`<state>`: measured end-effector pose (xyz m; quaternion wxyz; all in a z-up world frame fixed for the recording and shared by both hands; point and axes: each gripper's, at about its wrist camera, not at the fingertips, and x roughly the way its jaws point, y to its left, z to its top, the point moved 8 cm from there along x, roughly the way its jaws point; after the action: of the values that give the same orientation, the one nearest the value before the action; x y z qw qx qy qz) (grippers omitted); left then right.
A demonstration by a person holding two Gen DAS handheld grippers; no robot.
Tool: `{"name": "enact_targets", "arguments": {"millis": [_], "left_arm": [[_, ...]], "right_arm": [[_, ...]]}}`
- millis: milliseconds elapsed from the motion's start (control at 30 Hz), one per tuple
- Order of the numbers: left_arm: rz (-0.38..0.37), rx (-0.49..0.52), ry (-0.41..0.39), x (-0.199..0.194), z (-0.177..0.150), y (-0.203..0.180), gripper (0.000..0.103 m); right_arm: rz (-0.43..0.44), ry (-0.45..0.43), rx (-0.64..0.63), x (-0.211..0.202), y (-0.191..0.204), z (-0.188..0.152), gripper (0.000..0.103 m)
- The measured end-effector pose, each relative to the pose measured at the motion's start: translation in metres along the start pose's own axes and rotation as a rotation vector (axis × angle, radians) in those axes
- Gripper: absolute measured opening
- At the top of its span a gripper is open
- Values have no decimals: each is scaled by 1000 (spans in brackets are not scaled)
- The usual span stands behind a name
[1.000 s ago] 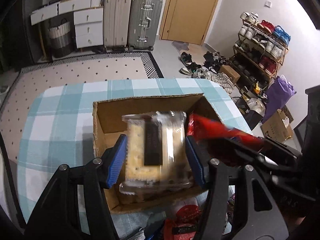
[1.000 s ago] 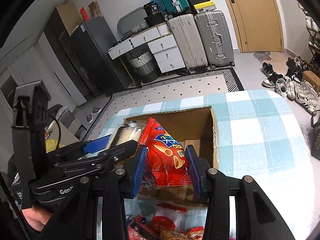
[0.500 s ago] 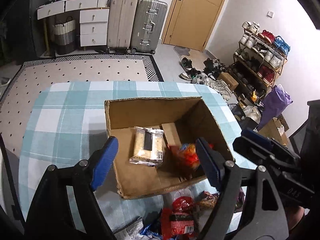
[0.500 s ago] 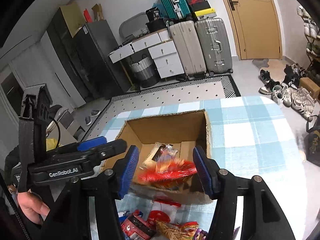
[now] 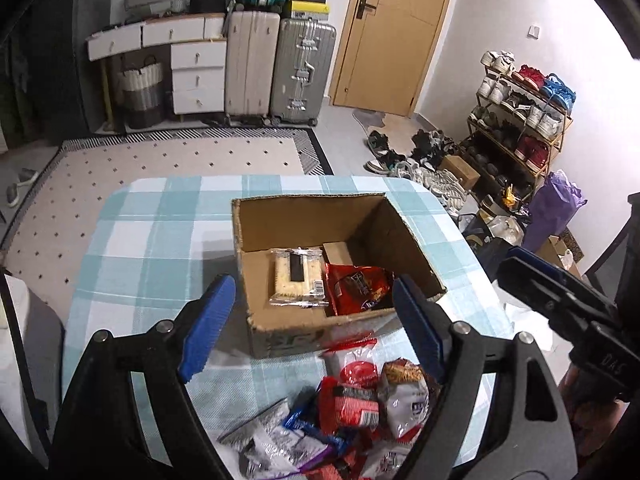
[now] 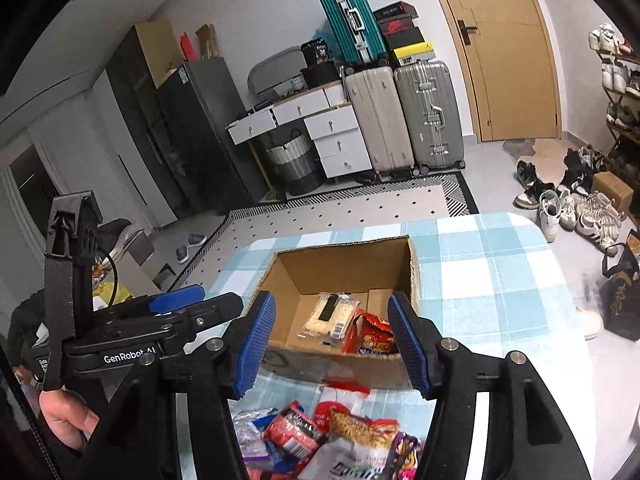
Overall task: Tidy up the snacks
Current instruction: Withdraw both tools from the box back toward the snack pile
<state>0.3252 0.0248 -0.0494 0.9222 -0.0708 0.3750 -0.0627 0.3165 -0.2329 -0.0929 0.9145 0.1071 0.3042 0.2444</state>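
The snack pile [image 5: 352, 412] lies on the bench [image 5: 160, 240] directly under both claws, just short of the cardboard box [image 5: 280, 216]. These crinkly foil and plastic packets look light, soft and slippery, with crushable contents, so I judge a gentle pinch across a packet's middle or sealed edge best. Beyond the tips, inside the box, rest a cracker pack [image 5: 298, 278] and a red bag [image 5: 358, 288]. The left claw [image 5: 312, 320] has just been opening and gapes empty; the right claw [image 6: 332, 340] also stands released, nothing between.
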Motion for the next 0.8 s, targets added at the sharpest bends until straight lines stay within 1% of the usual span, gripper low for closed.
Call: {"name": "enact_targets", "arguments": {"millis": [233, 367, 500, 567, 600, 700, 800], "left_arm": [[37, 48, -58, -51, -16, -15, 82], [51, 68, -75, -76, -29, -23, 83], [58, 73, -83, -94, -45, -25, 84], [66, 71, -86, -100, -54, -24, 85], [70, 72, -87, -103, -59, -23, 86], [84, 73, -98, -111, -73, -23, 88], [82, 62, -99, -114, -85, -21, 88]], "right_arm": [[14, -41, -60, -44, 16, -18, 60], [30, -61, -88, -66, 26, -32, 60], [35, -78, -107, -85, 34, -44, 62], [36, -92, -109, -95, 36, -52, 67], [37, -96, -110, -97, 36, -54, 68], [38, -107, -117, -107, 40, -68, 69], [40, -98, -112, -108, 41, -82, 69]]}}
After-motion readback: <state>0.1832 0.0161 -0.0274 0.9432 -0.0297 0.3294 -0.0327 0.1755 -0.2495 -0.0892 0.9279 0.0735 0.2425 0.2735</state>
